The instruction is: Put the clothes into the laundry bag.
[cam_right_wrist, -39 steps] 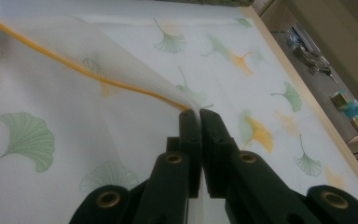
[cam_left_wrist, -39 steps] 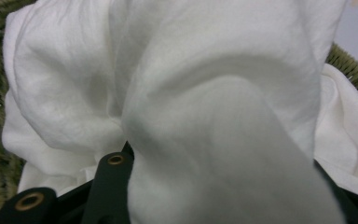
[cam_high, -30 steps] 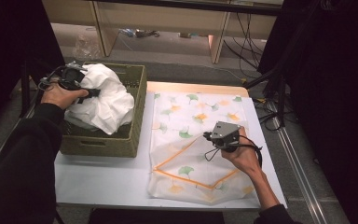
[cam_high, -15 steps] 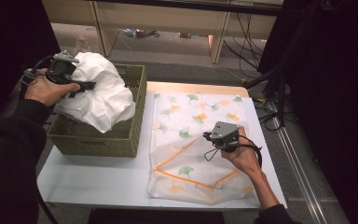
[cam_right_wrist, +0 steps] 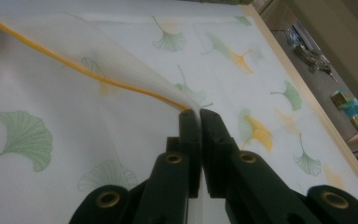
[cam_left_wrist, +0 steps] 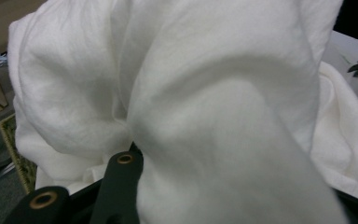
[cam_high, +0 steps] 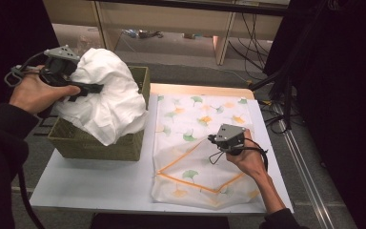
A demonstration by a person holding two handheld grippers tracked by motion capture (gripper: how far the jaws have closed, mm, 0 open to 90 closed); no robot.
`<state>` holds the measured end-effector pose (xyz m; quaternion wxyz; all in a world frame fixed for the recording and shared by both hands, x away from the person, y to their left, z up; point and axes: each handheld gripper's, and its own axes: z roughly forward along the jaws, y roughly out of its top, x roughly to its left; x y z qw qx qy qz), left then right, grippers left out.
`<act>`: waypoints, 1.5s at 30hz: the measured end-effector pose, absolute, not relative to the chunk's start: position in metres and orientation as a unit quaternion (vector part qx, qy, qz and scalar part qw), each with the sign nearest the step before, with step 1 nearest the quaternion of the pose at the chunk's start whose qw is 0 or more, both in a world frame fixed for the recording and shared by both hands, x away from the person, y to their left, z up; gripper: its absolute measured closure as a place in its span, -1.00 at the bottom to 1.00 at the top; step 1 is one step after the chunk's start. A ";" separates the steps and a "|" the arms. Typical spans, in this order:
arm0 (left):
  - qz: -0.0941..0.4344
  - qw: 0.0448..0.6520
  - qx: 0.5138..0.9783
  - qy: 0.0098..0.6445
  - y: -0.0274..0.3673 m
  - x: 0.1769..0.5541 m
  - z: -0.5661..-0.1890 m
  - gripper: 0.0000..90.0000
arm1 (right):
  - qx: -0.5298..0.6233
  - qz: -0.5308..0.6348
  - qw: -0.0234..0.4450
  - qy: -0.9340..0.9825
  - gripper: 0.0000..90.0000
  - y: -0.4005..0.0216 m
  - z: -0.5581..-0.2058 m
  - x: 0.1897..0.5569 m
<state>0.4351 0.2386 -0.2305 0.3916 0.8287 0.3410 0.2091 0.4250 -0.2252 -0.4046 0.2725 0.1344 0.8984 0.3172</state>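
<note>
Above the basket [cam_high: 95,143], left gripper [cam_high: 83,89] jaws clenched on white cloth [cam_high: 109,100]; right gripper [cam_high: 213,139] pinching mesh bag [cam_high: 195,119].

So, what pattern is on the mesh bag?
Green and orange ginkgo leaves on the white mesh bag with an orange-trimmed edge; the right gripper view shows it best.

The table [cam_high: 100,186] is being viewed from above at the six o'clock side, facing twelve. The white cloth [cam_left_wrist: 214,116] is being filmed at close range from the left gripper, the leaf-printed mesh bag [cam_right_wrist: 121,60] likewise from the right gripper; both are being shared with the high view.
</note>
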 end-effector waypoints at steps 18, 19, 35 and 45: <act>0.170 0.458 0.833 0.259 0.179 0.369 -0.224 0.36 | 0.142 0.312 0.268 0.900 0.97 -0.219 -0.406 0.436; 0.161 0.460 0.835 0.254 0.176 0.366 -0.225 0.36 | 0.141 0.312 0.265 0.901 0.97 -0.219 -0.406 0.436; 0.091 0.460 0.867 0.169 0.100 0.335 -0.284 0.34 | 0.141 0.318 0.265 0.899 0.97 -0.221 -0.405 0.439; 0.041 0.463 0.875 0.137 0.058 0.328 -0.332 0.34 | 0.156 0.333 0.265 0.891 0.98 -0.225 -0.398 0.438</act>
